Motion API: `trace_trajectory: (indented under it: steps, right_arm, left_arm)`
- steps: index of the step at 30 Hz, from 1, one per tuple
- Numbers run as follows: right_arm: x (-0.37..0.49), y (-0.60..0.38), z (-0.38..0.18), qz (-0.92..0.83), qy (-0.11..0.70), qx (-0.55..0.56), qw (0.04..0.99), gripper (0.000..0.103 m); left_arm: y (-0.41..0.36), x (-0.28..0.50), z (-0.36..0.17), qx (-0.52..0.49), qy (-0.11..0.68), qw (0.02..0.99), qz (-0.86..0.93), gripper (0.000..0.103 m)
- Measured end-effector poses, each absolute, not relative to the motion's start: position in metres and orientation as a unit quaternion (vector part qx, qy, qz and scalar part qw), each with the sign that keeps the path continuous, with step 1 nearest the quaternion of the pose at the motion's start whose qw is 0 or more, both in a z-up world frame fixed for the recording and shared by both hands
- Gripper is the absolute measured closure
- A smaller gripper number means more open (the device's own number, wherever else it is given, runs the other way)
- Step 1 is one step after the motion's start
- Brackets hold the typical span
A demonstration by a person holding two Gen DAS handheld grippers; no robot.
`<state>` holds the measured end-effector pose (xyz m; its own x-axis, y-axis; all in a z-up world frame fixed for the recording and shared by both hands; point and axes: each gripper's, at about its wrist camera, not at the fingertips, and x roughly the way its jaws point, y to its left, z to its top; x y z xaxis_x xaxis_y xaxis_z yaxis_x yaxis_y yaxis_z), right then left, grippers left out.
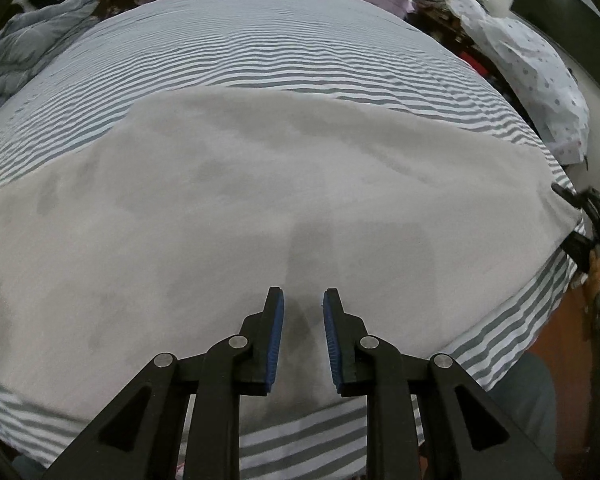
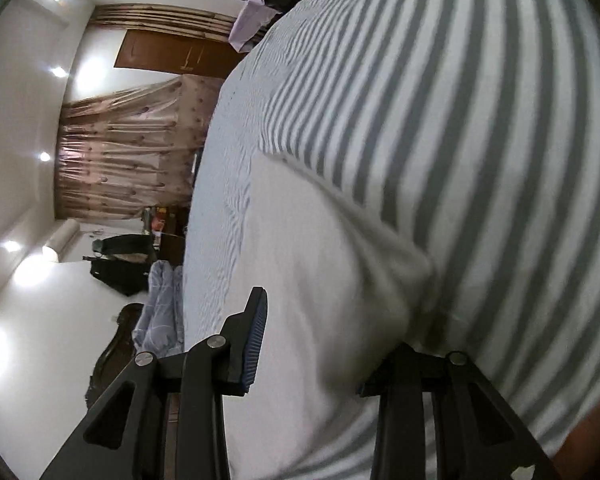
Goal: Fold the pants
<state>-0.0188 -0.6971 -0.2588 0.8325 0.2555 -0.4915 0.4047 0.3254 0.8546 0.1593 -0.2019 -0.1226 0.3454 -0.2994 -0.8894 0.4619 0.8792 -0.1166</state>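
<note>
The left wrist view looks forward and down from close above the pale grey fabric pants (image 1: 260,200) spread on the grey-and-white striped bedsheet (image 1: 260,48). The right wrist view is rolled sideways, skimming the same pants (image 2: 320,280) and bedsheet (image 2: 460,120) from their edge.

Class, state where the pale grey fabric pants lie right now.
In the left wrist view, the pale grey fabric pants lie spread across the grey-and-white striped bedsheet, directly ahead of the open left gripper.
</note>
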Motion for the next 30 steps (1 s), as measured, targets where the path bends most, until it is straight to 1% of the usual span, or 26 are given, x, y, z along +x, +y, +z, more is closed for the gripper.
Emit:
trace_trajectory:
  steps: [1,2,4,8,10,11,12,13,14,16,23,25,26,27,28,30]
  right_arm:
    - [-0.012,-0.696,-0.257,-0.044,0.290,0.574,0.765,0.074]
    - [-0.009,-0.697,-0.255,-0.044,0.293,0.568,0.768,0.081]
    - [-0.002,-0.695,-0.252,-0.045,0.298,0.557,0.774,0.090]
    - [0.009,-0.691,-0.245,-0.050,0.327,0.524,0.785,0.093]
    - [0.015,-0.687,-0.241,-0.047,0.345,0.514,0.784,0.090]
    - [0.015,-0.684,-0.240,-0.049,0.349,0.519,0.779,0.087]
    - [0.011,-0.682,-0.240,-0.047,0.343,0.526,0.777,0.082]
    - [0.005,-0.680,-0.239,-0.046,0.336,0.533,0.775,0.069]
    - [-0.001,-0.679,-0.239,-0.045,0.330,0.539,0.773,0.065]
    - [-0.015,-0.674,-0.239,-0.043,0.325,0.543,0.773,0.061]
    - [-0.056,-0.651,-0.262,-0.006,0.325,0.574,0.752,0.057]
    - [-0.060,-0.649,-0.273,-0.002,0.329,0.577,0.747,0.057]
    - [-0.060,-0.650,-0.277,-0.003,0.328,0.580,0.746,0.061]
    - [-0.061,-0.652,-0.278,-0.015,0.323,0.581,0.747,0.062]
    - [-0.061,-0.657,-0.277,-0.010,0.302,0.587,0.751,0.058]
    - [-0.056,-0.673,-0.274,-0.016,0.271,0.598,0.754,0.058]
  left_arm:
    - [-0.211,0.160,-0.123,0.079,0.523,0.814,-0.238,0.081]
    - [-0.218,0.161,-0.124,0.080,0.523,0.813,-0.244,0.081]
    - [-0.234,0.161,-0.124,0.084,0.520,0.811,-0.256,0.081]
    - [-0.256,0.164,-0.124,0.091,0.519,0.806,-0.270,0.081]
    - [-0.263,0.164,-0.127,0.098,0.519,0.805,-0.270,0.081]
    - [-0.263,0.164,-0.129,0.100,0.519,0.805,-0.269,0.081]
    - [-0.263,0.164,-0.131,0.100,0.519,0.806,-0.268,0.081]
    - [-0.263,0.164,-0.132,0.100,0.518,0.806,-0.267,0.081]
    - [-0.262,0.163,-0.132,0.101,0.518,0.806,-0.268,0.081]
    - [-0.263,0.162,-0.131,0.103,0.518,0.806,-0.268,0.080]
    - [-0.260,0.163,-0.132,0.095,0.523,0.805,-0.265,0.080]
    - [-0.260,0.163,-0.132,0.100,0.521,0.805,-0.265,0.080]
    - [-0.261,0.162,-0.133,0.103,0.520,0.805,-0.265,0.080]
    - [-0.261,0.161,-0.133,0.107,0.519,0.806,-0.265,0.080]
    - [-0.261,0.160,-0.133,0.109,0.518,0.806,-0.264,0.080]
    - [-0.262,0.159,-0.132,0.111,0.517,0.807,-0.263,0.080]
